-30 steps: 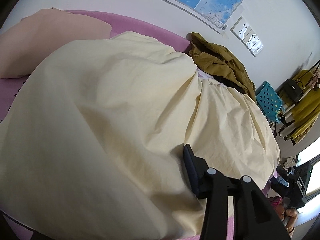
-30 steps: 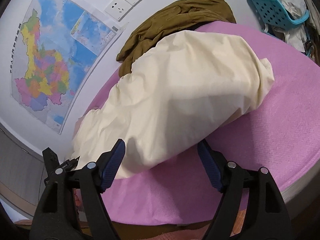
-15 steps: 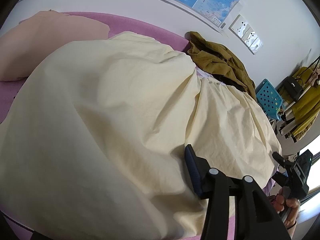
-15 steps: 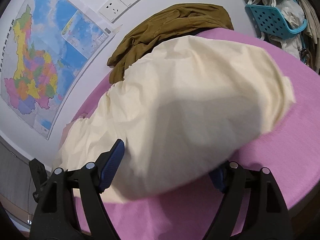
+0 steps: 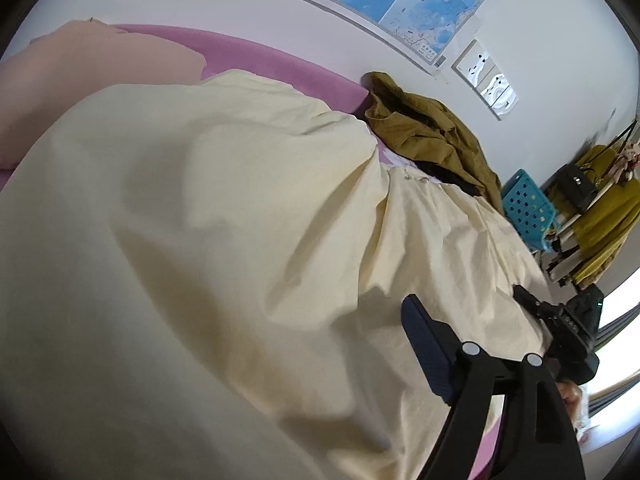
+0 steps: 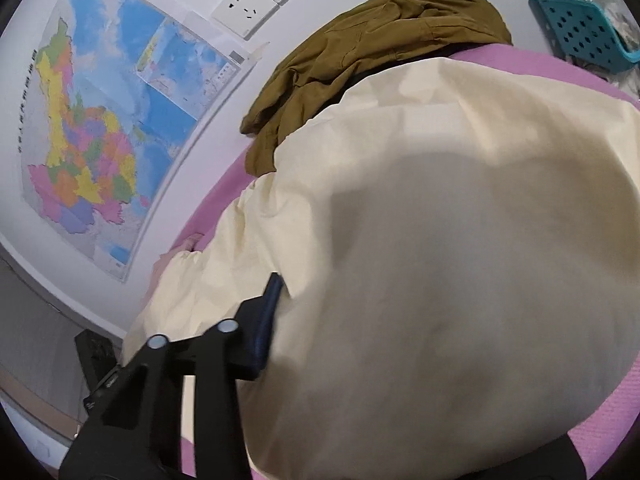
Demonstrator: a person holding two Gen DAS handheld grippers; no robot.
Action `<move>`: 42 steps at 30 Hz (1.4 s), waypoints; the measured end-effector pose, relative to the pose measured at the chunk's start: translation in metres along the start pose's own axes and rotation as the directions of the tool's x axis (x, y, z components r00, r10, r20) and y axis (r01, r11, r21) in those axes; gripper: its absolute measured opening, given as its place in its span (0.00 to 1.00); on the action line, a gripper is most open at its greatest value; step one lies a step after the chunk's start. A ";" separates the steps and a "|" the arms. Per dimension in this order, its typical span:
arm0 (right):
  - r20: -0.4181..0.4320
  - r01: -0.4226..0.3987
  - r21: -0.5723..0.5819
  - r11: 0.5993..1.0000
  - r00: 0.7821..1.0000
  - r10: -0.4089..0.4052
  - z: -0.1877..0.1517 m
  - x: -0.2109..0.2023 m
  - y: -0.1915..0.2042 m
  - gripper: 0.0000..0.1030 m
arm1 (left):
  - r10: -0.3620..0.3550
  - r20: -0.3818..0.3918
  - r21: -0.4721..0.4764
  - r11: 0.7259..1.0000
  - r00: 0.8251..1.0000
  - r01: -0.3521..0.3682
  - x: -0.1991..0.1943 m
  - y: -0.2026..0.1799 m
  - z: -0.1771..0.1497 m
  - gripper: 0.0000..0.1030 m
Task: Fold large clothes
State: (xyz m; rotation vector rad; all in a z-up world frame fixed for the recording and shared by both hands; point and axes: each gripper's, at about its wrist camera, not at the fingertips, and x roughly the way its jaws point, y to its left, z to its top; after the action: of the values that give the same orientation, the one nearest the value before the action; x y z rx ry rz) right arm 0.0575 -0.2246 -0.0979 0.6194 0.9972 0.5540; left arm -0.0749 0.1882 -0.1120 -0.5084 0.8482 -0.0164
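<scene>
A large cream garment (image 5: pixel 224 240) lies spread over the pink table (image 5: pixel 280 68) and fills most of both views (image 6: pixel 440 260). In the left wrist view only one blue-padded finger (image 5: pixel 424 348) of my left gripper shows; cloth covers the other side, and the grip itself is hidden. In the right wrist view the garment's edge drapes over my right gripper, with only its left finger (image 6: pixel 266 320) showing. The right gripper also shows at the far right of the left wrist view (image 5: pixel 560 328).
An olive-brown jacket (image 5: pixel 432 136) is heaped at the back of the table by the wall. A peach cloth (image 5: pixel 80 76) lies at the far left. Teal baskets (image 5: pixel 528 208) and hanging clothes stand at the right. A map (image 6: pixel 100 128) and sockets are on the wall.
The right gripper has pushed forward into the garment's edge; cloth now covers its right finger. In the left wrist view the right gripper has come up onto the cloth at the right.
</scene>
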 end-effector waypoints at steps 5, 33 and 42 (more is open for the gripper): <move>-0.021 -0.050 0.022 0.999 0.999 0.050 0.004 0.002 0.000 0.47 | 0.062 -0.007 0.006 0.998 0.998 -0.062 0.000 -0.001 0.001 0.45; 0.107 -0.212 -0.373 0.903 0.957 0.269 0.063 -0.047 0.172 0.10 | 0.038 0.197 0.193 0.978 0.980 -0.077 -0.086 -0.038 0.069 0.12; 0.054 -0.325 -0.423 0.846 0.923 0.381 0.090 0.002 0.238 0.10 | 0.128 0.328 0.159 0.969 0.936 -0.188 -0.128 -0.004 0.124 0.12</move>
State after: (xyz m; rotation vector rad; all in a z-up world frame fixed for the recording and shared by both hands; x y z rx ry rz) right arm 0.1045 -0.0763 0.1036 0.4576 0.6082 1.0069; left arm -0.0698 0.2641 0.0491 -0.2533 0.5634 0.1299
